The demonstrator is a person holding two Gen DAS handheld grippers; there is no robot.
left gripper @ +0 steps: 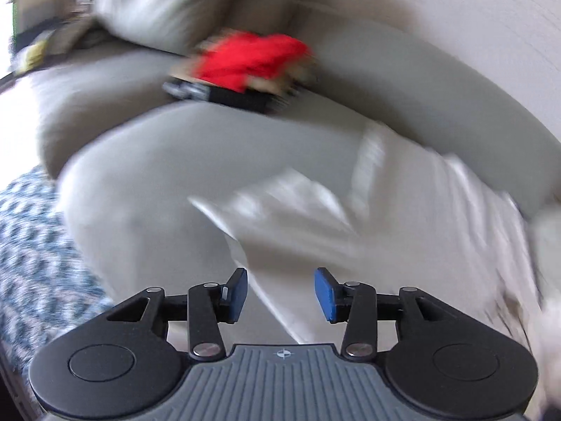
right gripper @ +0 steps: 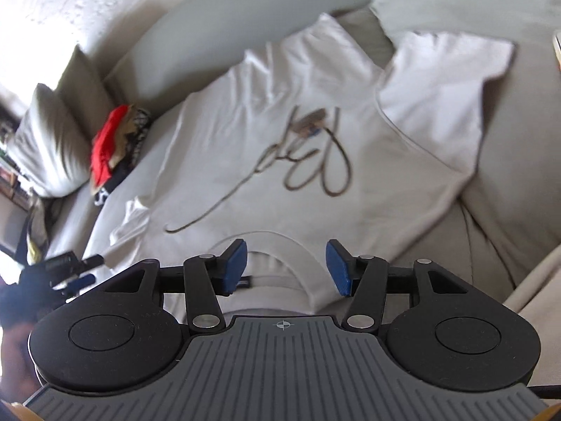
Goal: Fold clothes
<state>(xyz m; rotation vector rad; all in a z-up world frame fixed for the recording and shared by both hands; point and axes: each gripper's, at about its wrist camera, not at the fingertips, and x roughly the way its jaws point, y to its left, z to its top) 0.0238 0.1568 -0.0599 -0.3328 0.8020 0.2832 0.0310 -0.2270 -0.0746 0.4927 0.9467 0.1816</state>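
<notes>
Right wrist view: white T-shirt (right gripper: 280, 147) spread flat on grey sofa (right gripper: 519, 161), both hand-held grippers (right gripper: 285, 266) (left gripper: 280, 293) released and empty, left view motion-blurred, shirt collar partly hidden.

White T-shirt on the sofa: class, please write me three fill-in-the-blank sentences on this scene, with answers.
1. The white T-shirt lies spread on a grey ____.
2. The garment topping the clothes pile is ____.
3. The jaws of the right gripper and the left gripper are both ____.

Missing words: sofa; red; open
</notes>
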